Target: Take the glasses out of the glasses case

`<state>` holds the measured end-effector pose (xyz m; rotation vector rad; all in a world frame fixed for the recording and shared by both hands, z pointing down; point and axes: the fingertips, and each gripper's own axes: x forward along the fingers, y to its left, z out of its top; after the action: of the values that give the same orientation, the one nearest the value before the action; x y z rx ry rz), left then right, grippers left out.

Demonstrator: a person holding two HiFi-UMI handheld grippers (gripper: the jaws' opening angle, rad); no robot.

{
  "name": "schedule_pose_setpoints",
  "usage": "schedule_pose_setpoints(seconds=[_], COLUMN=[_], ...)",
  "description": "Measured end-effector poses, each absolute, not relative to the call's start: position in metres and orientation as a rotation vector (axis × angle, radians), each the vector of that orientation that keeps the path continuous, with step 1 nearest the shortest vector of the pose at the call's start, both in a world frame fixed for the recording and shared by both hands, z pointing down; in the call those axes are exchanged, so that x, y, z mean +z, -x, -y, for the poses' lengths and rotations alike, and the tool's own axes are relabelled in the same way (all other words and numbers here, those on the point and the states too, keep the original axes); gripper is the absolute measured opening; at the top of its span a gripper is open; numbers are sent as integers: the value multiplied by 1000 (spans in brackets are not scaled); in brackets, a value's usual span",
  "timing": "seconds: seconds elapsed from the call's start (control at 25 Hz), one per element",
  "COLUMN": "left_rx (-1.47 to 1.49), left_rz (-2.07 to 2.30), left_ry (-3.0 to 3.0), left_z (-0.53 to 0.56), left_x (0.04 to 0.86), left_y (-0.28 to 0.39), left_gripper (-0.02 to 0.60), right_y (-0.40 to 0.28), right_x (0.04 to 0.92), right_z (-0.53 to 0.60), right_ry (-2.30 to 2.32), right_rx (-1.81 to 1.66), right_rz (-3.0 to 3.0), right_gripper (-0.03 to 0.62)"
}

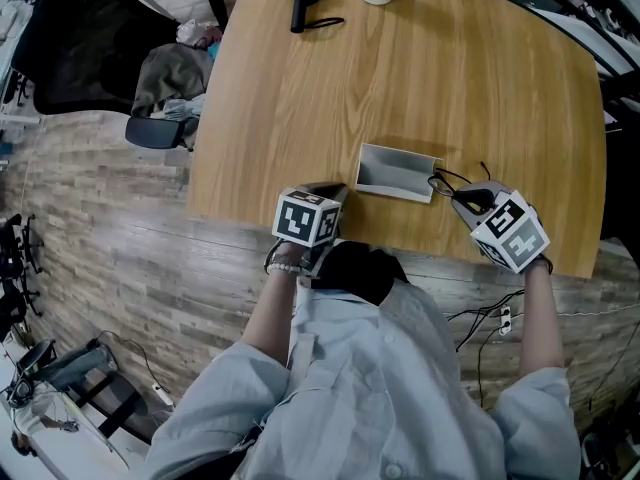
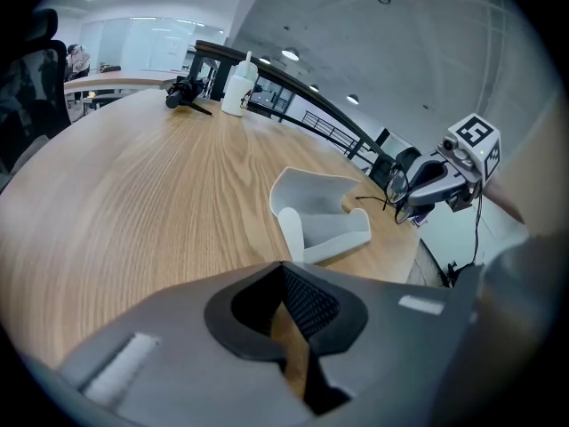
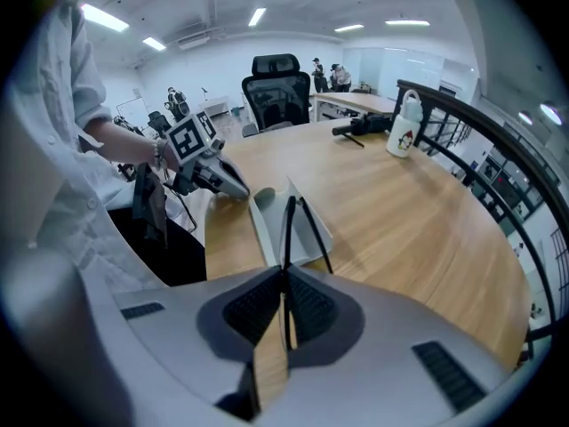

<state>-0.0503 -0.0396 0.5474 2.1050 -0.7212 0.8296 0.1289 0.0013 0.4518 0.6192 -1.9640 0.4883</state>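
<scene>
The glasses look to be out already. The right hand-held gripper (image 1: 468,201) is clamped on the thin black wire-framed glasses (image 1: 450,185), seemingly by one slim temple arm. It holds them clear of the pale grey open glasses case (image 1: 392,184), just off its right end. The case lies close to the near edge of the light wooden surface (image 1: 400,68), and nothing shows inside it. The left hand-held gripper (image 1: 336,192) has its jaws together on nothing, its tips just beside the case's left end. I'd say the removal is done. What's probably left is setting the glasses down and letting go.
</scene>
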Motion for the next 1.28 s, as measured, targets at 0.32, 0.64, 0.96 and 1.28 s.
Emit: schedule_pose_setpoints(seconds=[0.32, 0.64, 0.96, 1.28], left_rx=[828, 838, 835, 835], left_rz=[728, 731, 736, 736], left_ry=[-2093, -2083, -2079, -2076], left_z=[39, 41, 41, 41], left_x=[548, 550, 549, 549], left_y=[51, 51, 50, 51], left_gripper=[5, 5, 5, 5], right_y=[-158, -172, -176, -185], right_x=[479, 501, 514, 515], right_z=[-4, 3, 8, 26], right_ry=[-678, -727, -760, -850], right_rx=[615, 770, 901, 915], right_rz=[1951, 1973, 2003, 2013], right_gripper=[17, 17, 17, 18])
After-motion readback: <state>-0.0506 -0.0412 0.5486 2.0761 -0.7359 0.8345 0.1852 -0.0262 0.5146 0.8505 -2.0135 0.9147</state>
